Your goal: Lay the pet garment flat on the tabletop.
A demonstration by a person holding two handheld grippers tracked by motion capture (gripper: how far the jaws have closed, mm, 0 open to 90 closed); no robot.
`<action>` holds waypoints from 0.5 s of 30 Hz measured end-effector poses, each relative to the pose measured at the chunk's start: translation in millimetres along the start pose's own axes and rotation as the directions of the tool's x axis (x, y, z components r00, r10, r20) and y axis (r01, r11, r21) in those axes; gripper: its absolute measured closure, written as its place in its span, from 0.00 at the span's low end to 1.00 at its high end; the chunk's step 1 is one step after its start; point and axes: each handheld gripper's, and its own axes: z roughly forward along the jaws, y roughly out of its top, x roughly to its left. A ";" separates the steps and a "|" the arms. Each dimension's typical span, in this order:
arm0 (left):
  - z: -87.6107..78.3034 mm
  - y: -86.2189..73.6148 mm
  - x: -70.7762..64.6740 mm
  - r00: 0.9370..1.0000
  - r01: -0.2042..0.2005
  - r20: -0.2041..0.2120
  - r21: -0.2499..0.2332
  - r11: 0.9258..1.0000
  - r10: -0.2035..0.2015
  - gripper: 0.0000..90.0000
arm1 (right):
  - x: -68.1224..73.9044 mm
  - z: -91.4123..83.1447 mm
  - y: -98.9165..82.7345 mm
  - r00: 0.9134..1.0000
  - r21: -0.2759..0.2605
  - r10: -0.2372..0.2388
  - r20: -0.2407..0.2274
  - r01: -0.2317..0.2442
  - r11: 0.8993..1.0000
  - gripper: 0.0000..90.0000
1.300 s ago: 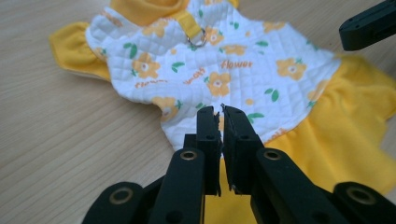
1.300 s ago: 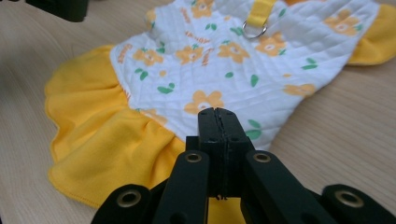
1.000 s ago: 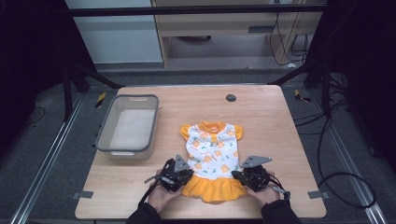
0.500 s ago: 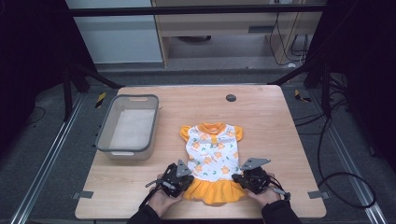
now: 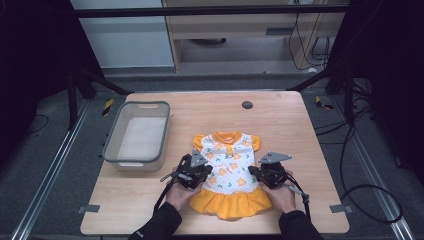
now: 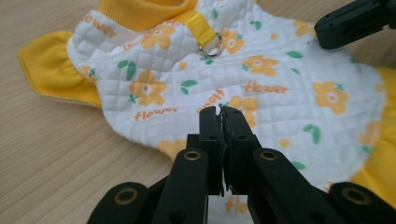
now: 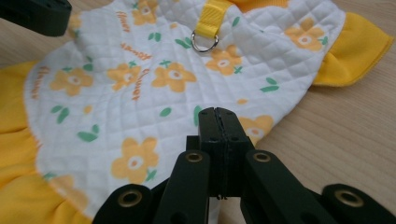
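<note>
A small dress (image 5: pixel 227 162) lies flat on the wooden table, with a white quilted top printed with orange flowers and a yellow collar, sleeves and skirt. My left gripper (image 5: pixel 202 173) rests at the dress's left waist edge and my right gripper (image 5: pixel 256 173) at its right waist edge. In the left gripper view the jaws (image 6: pixel 220 114) are shut over the white fabric (image 6: pixel 261 88), which lies flat. In the right gripper view the jaws (image 7: pixel 218 116) are shut above the dress's side edge (image 7: pixel 154 84). A metal ring (image 6: pixel 211 46) hangs on a yellow strap below the collar.
A grey plastic basin (image 5: pixel 112 150) stands at the table's left, beside the dress. A small black round disc (image 5: pixel 247 105) sits near the far edge. Bare wood lies to the right of the dress and behind it.
Both grippers have moved a little away from the person and inward, from beside the skirt onto the dress's waist. The dress itself has not shifted.
</note>
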 end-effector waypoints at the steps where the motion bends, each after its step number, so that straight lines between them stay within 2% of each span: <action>1: 6.2 -0.2 1.8 1.000 0.004 -0.011 0.014 1.000 -0.004 0.97 | -1.6 4.0 1.0 1.000 0.002 -0.008 0.010 0.008 1.000 1.00; 4: 19.0 -3.6 8.9 0.999 0.033 -0.041 0.046 0.998 -0.031 0.98 | -3.1 14.7 1.7 1.000 0.036 -0.012 0.020 0.012 0.999 1.00; 7: 21.2 -8.5 14.6 0.997 0.058 -0.052 0.073 0.996 -0.054 0.99 | -2.4 21.7 -0.6 1.000 0.074 -0.022 0.019 0.021 0.997 1.00; 9: 21.8 -10.9 16.1 0.997 0.058 -0.053 0.092 0.994 -0.053 0.99 | -2.4 22.2 -0.2 1.000 0.073 -0.015 0.010 0.014 0.997 1.00; 15: 19.9 -10.2 15.4 0.997 0.051 -0.060 0.087 0.995 -0.046 0.99 | -3.3 21.1 0.7 1.000 0.059 -0.004 0.017 0.003 0.998 1.00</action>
